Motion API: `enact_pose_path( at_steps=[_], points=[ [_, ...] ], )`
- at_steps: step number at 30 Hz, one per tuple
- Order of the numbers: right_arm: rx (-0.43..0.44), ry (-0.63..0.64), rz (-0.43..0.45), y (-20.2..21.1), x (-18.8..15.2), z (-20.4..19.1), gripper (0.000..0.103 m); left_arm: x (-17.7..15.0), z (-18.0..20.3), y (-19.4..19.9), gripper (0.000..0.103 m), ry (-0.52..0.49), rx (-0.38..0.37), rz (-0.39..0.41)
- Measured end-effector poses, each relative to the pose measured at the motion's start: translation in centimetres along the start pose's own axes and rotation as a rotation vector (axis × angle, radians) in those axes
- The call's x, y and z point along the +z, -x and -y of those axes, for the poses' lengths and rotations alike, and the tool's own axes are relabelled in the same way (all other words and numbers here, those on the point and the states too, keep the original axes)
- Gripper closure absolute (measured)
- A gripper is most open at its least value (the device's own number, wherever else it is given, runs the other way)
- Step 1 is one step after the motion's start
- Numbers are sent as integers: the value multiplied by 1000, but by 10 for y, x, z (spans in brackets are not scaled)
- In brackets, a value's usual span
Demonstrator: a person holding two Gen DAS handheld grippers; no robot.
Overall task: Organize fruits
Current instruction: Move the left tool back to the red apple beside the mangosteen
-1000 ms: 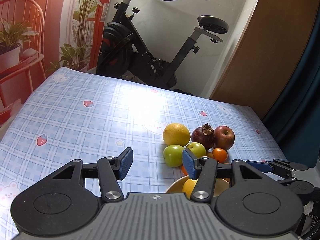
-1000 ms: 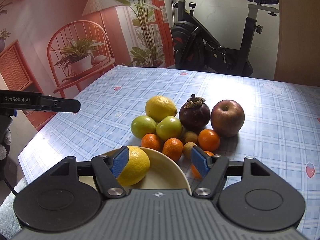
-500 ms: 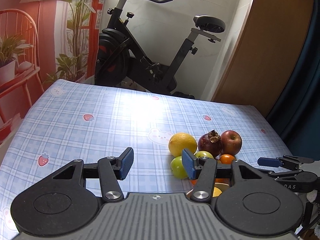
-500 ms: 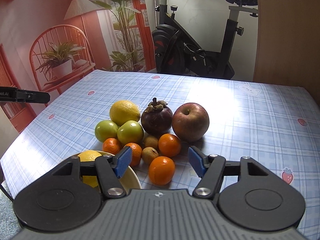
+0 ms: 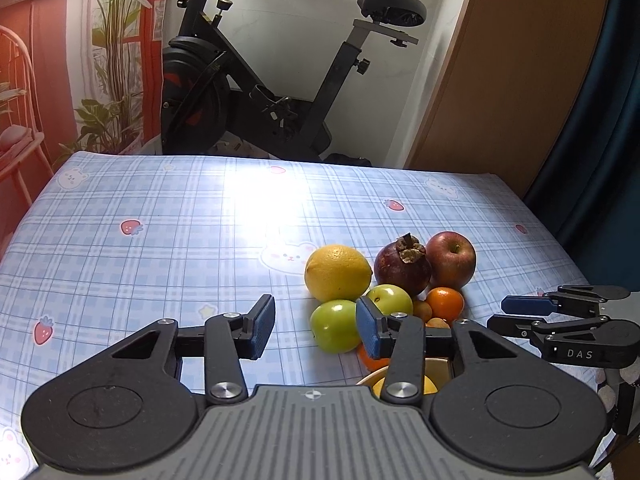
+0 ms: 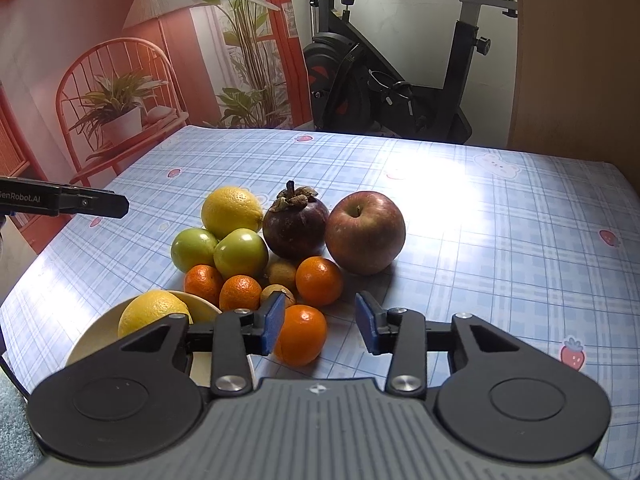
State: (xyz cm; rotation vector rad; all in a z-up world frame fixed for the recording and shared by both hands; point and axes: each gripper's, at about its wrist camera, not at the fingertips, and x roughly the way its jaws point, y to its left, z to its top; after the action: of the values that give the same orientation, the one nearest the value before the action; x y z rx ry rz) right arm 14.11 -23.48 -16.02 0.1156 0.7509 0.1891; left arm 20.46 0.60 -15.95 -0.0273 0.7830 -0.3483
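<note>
Fingers of both grippers are closing with nothing pinched, above a fruit pile on a checked tablecloth.

Blue pads of the left gripper (image 5: 315, 327) stand apart over bare cloth (image 5: 160, 240) left of the pile; its right pad overlaps a green fruit (image 5: 335, 330) in view, contact unclear. Pads of the right gripper (image 6: 320, 322) are also spread, an orange (image 6: 301, 335) just by the left pad and partly in the gap. Behind it lie more oranges, two green fruits, a lemon (image 6: 231, 211), a mangosteen (image 6: 295, 229) and an apple (image 6: 365, 233). A second lemon (image 6: 153, 315) sits in a cream bowl (image 6: 94, 340) at left. Readable writing: "DAS" on the right gripper's side, seen from the left wrist, and "enRobot.AI" on the left gripper's finger, seen from the right wrist. An exercise bike (image 5: 256, 80) stands beyond the table.
</note>
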Motion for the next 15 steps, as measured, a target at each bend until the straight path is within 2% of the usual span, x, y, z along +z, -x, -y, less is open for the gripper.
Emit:
enact_pose_path(
  at_steps=[8,15],
  points=[
    [-2,-8,15,-1,4,-1,61,0,-4,1,56,1,21,1],
    [-35,8,61,1,14,-3,60,13,-18,7,56,78,41,39]
  ],
)
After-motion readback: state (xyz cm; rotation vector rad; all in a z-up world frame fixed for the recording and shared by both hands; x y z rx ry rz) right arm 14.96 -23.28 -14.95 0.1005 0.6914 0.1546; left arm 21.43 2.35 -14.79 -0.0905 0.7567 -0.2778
